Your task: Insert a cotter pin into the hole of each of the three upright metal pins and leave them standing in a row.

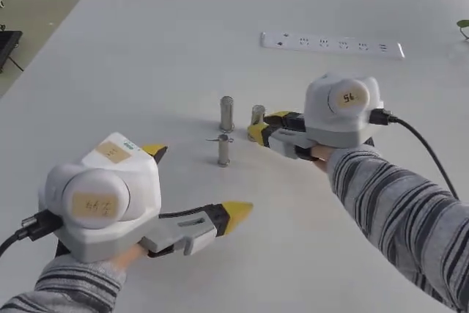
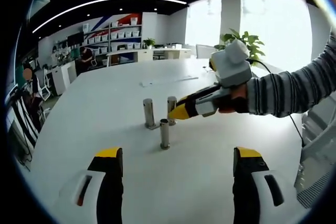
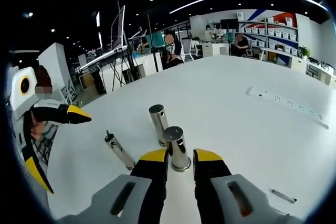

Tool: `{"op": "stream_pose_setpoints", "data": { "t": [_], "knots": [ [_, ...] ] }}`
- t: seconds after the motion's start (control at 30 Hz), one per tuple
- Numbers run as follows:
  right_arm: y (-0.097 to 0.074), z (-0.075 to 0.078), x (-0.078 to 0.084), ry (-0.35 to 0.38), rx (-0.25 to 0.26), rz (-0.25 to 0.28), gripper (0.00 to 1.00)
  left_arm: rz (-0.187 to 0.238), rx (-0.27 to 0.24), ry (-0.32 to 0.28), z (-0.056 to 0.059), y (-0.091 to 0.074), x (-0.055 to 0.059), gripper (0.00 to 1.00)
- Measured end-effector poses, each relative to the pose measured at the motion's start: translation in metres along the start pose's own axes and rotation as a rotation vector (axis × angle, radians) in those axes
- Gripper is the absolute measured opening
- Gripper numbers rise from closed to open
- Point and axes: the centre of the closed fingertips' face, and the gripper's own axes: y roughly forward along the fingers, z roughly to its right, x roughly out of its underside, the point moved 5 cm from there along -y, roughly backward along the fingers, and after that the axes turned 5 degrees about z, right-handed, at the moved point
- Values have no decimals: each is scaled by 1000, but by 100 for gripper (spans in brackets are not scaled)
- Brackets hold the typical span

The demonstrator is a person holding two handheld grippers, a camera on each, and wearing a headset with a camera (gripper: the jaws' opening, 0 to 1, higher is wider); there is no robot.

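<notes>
Clamping my right gripper (image 3: 181, 157) on one smooth steel pin (image 3: 176, 145), upright on the white table (image 1: 146, 49); two other pins (image 3: 158, 121) stand just beside. Left gripper (image 2: 177, 153) hangs wide open. Thin cotter pin (image 3: 283, 196) lies loose; flat power strip (image 1: 331, 44) beyond.

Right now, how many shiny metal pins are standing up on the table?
3. One pin stands between the right gripper's jaws, one just beyond it, and one nearer the left gripper, with a cotter pin through its top. None seems hidden.
</notes>
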Motion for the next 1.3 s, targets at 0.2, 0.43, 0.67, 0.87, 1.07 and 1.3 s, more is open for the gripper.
{"op": "stream_pose_setpoints", "data": {
  "t": [0.2,0.43,0.67,0.87,1.07,1.3],
  "knots": [
    [4,-3,-1,0,-10,13,10,0,-1,8,1,-3,-2,86],
    [3,-5,-3,-65,1,1,9,-12,2,13,3,-6,0,85],
    [-3,-7,-3,-111,-32,-24,8,-18,9,21,4,-9,1,85],
    [-18,-13,-2,-151,-124,-20,8,-20,17,32,7,-11,1,85],
    [-35,-22,3,-225,-188,-38,8,-20,25,37,11,-13,1,85],
    [-51,-36,11,-259,-200,-55,8,-19,36,42,18,-15,-1,85]
  ]
}}
